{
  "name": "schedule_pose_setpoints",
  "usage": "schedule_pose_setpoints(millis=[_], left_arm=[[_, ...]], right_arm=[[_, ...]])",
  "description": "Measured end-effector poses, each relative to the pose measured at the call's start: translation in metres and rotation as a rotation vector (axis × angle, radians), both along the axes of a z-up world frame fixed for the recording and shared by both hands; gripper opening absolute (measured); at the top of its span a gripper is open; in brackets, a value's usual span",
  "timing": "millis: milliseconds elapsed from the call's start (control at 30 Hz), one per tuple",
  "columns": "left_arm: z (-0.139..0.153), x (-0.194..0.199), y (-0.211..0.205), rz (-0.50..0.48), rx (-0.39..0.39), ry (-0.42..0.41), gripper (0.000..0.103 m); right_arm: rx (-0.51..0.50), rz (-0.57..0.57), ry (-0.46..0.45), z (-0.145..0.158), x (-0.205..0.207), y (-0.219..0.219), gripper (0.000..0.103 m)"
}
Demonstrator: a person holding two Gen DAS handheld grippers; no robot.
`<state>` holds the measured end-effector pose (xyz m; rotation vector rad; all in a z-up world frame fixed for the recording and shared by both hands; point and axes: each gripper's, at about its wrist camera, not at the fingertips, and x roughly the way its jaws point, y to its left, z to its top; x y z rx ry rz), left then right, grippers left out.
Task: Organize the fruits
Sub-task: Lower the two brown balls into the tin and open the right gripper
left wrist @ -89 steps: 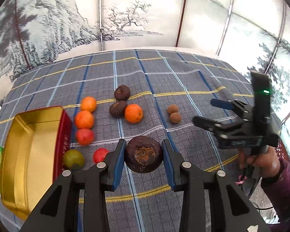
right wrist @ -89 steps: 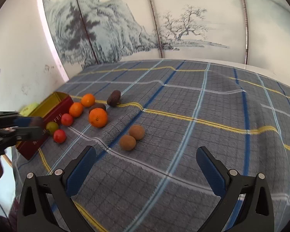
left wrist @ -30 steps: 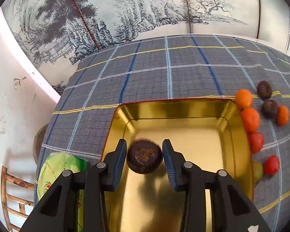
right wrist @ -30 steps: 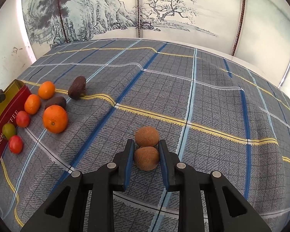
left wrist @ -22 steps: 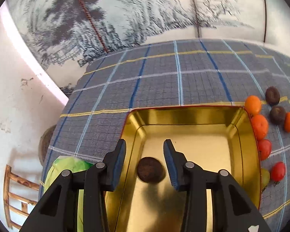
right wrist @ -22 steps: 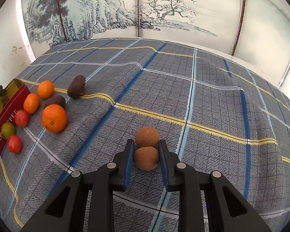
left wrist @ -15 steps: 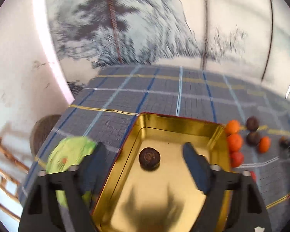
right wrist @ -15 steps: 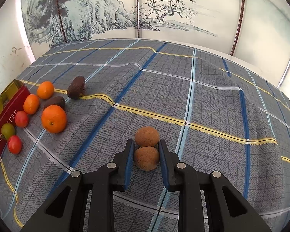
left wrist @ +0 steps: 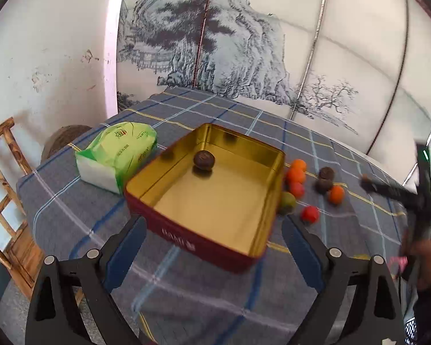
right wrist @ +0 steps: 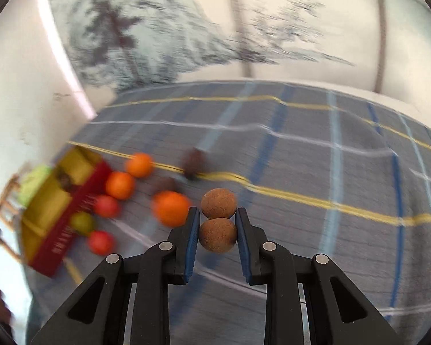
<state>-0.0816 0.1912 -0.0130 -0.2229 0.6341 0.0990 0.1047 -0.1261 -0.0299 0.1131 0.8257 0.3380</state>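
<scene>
One dark fruit lying in gold tin; left gripper just spread wide, nothing between; right gripper pinching brown round fruit.

cloth: grey plaid, covers table
tissue pack: green, just beside the tin's left wall
chair: wooden, left of table
screen: ink landscape, behind table

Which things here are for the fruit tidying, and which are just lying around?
For the job:
- gold tin
- dark fruit lying in the tin
- brown fruit pinched in the right claw
- second brown fruit
- oranges
- red fruits
- green fruit

Just lying about:
- green tissue pack
- wooden chair
</scene>
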Motion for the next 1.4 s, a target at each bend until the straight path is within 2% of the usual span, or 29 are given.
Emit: schedule_pose_setpoints(millis=[100, 200, 267, 333, 467, 600, 700, 867, 1067, 1267, 1400], left_arm=[[-0.001, -0.016, -0.012, -0.039, 0.008, -0.027, 0.099], [-0.007, -0.029, -0.019, -0.082, -0.019, -0.016, 0.100], [-0.007, -0.034, -0.025, -0.089, 0.011, -0.013, 0.101], [-0.007, -0.036, -0.026, -0.083, 0.032, -0.015, 0.102], [-0.013, -0.039, -0.020, -0.077, -0.022, 0.010, 0.102], [-0.023, -0.039, -0.006, -0.031, -0.066, 0.051, 0.102], [-0.024, -0.042, 0.002, -0.034, -0.112, 0.030, 0.102], [-0.025, -0.040, 0.004, -0.034, -0.108, 0.029, 0.102], [-0.030, -0.038, 0.011, -0.032, -0.156, 0.035, 0.102], [-0.031, -0.037, 0.008, -0.040, -0.147, 0.044, 0.102], [-0.032, -0.037, 0.010, -0.029, -0.155, 0.049, 0.102]], right_arm=[[0.034, 0.098, -0.010, 0.016, 0.007, 0.043, 0.027], [0.057, 0.187, -0.008, 0.024, 0.015, 0.089, 0.027], [0.067, 0.238, -0.001, 0.027, 0.021, 0.114, 0.027], [0.063, 0.301, 0.016, 0.024, 0.030, 0.148, 0.027], [0.024, 0.368, 0.065, 0.007, 0.048, 0.196, 0.027], [0.001, 0.400, 0.108, -0.004, 0.068, 0.225, 0.027], [-0.027, 0.409, 0.125, -0.011, 0.079, 0.241, 0.027], [-0.053, 0.409, 0.154, -0.025, 0.095, 0.263, 0.027], [-0.071, 0.400, 0.168, -0.033, 0.104, 0.278, 0.027], [-0.048, 0.403, 0.168, -0.031, 0.109, 0.288, 0.028], [0.010, 0.401, 0.152, -0.020, 0.103, 0.276, 0.029]])
